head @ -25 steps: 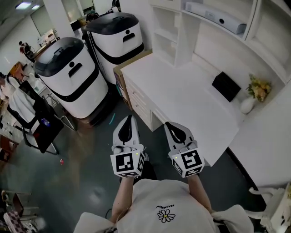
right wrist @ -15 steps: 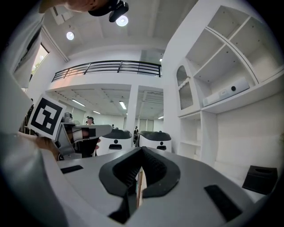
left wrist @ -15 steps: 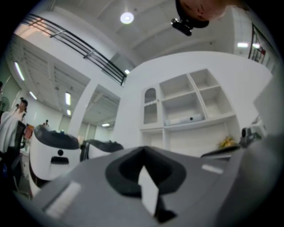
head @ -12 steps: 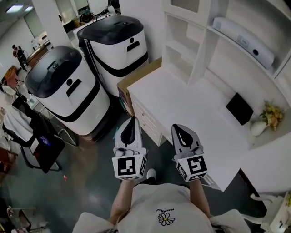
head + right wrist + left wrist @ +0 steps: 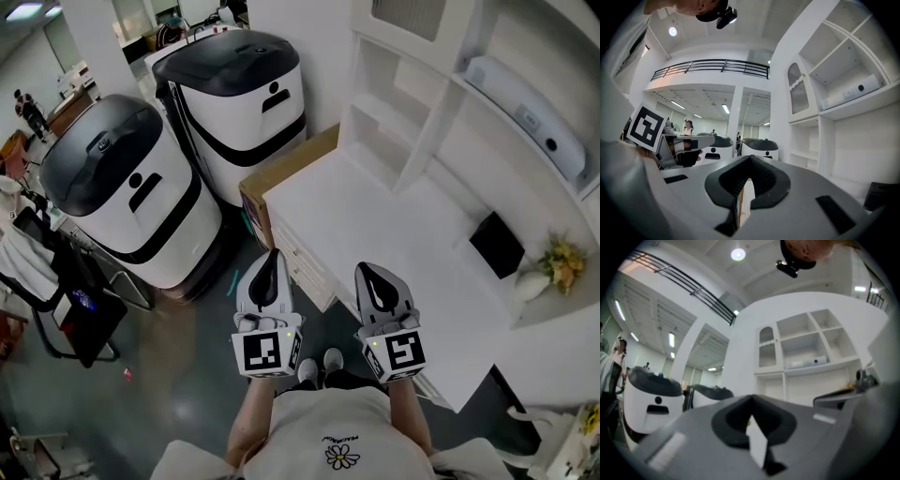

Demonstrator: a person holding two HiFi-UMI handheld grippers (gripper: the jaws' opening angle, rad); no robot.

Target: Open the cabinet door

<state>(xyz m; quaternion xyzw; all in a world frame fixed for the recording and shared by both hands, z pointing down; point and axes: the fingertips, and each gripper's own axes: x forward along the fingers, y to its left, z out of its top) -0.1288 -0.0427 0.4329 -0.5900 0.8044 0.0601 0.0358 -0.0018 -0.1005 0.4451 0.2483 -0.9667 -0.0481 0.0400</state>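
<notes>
Although both grippers are held out level in front of the person, above the dark floor (image 5: 187,366) at the counter's (image 5: 375,216) near edge, neither touches anything. The left gripper (image 5: 271,255) has its fingers pressed together with nothing between them, and the right gripper (image 5: 366,272) is likewise closed and empty.

The cabinet door (image 5: 408,14), an arched slatted panel at the top of the white shelf unit (image 5: 427,122) behind the counter, is well apart from both. In the head view the picture's top edge cuts it off, leaving only a slatted strip. The right gripper view shows its whole arch (image 5: 799,93) sitting flush in its frame, but no handle can be made out there. In the left gripper view the arched compartment is too small and pale to tell door from opening.

Each gripper's own grey housing fills the lower half of its view and hides the counter front. The drawers (image 5: 298,258) below the counter show only as a narrow edge. On the counter, a black box (image 5: 497,244) stands near a vase (image 5: 530,284) of flowers.
</notes>
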